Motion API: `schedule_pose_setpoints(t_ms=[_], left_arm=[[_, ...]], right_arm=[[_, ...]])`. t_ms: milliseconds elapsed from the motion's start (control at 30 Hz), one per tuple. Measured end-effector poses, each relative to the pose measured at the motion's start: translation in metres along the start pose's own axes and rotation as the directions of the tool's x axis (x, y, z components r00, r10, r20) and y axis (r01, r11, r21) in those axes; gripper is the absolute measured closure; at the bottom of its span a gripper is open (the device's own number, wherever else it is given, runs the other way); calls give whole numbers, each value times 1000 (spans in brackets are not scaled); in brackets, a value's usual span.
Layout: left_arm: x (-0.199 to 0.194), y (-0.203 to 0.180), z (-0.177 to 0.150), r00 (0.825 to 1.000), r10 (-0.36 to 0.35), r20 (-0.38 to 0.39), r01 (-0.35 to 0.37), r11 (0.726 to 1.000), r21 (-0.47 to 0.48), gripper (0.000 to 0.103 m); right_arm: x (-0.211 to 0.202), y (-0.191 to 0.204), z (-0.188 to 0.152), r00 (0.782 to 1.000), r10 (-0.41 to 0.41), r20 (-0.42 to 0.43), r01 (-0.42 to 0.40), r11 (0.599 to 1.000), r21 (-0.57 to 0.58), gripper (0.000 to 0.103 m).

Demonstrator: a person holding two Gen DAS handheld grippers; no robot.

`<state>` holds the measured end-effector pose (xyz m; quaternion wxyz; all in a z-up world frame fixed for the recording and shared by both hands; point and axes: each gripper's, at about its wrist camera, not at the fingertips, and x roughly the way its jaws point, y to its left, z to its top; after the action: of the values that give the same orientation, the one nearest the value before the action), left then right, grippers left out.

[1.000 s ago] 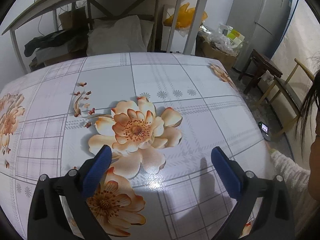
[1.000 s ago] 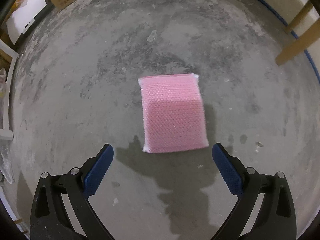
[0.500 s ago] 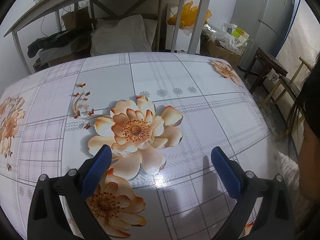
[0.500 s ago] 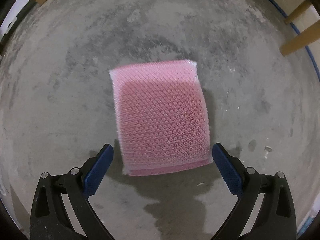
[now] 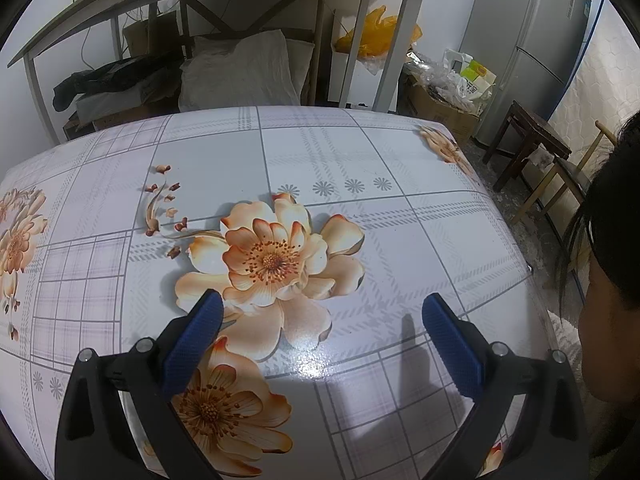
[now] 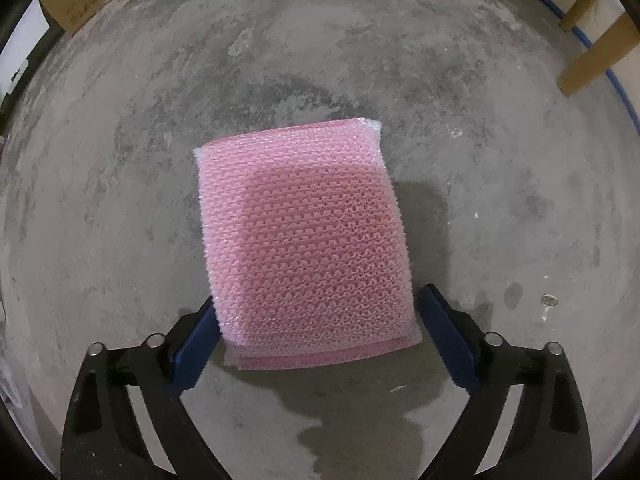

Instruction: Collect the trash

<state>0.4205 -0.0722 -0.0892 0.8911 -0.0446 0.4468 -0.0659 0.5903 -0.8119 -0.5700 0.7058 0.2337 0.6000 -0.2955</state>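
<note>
In the left wrist view, the left gripper point(image 5: 318, 326) was held above a table point(image 5: 420, 240) covered in a flowered, checked cloth, its jaws spread wide with nothing between them. A person's head point(image 5: 612, 280) was seen at the right edge.

In the right wrist view, the right gripper point(image 6: 316, 320) was pointed down at a grey concrete floor point(image 6: 120, 200), where a pink bubble-wrap pad point(image 6: 304, 248) lay. The jaws had just been closing around the pad's near end; the left pad touched its edge, while a narrow gap was left at the right, so no grip was yet made.
</note>
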Motion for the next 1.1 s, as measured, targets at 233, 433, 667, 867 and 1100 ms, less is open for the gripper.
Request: schedule_pose_setpoints(t_ms=[233,433,667,867,1100], left_arm=[[1,1,-1,1000,12,-4,-12,1000,8,6],[5,-5,0,999,47,-18,-47,998,44,6],[5,-4,1,999,43,-18,-42,998,49,6],[3,3,2,1000,5,-11,-5,999,39,6],[-2,19,2,998,-68,9,68,998,-1,6]], right_arm=[[-17,-3,-5,1000,16,22,-17,1000,19,27],[-103,16,-12,965,246,92,-249,968,25,27],[-298,8,-106,855,457,247,-400,882,-248,26],[-379,-57,-241,860,377,344,-276,911,-308,25],[-362,-96,-367,956,189,223,-133,960,-247,23]])
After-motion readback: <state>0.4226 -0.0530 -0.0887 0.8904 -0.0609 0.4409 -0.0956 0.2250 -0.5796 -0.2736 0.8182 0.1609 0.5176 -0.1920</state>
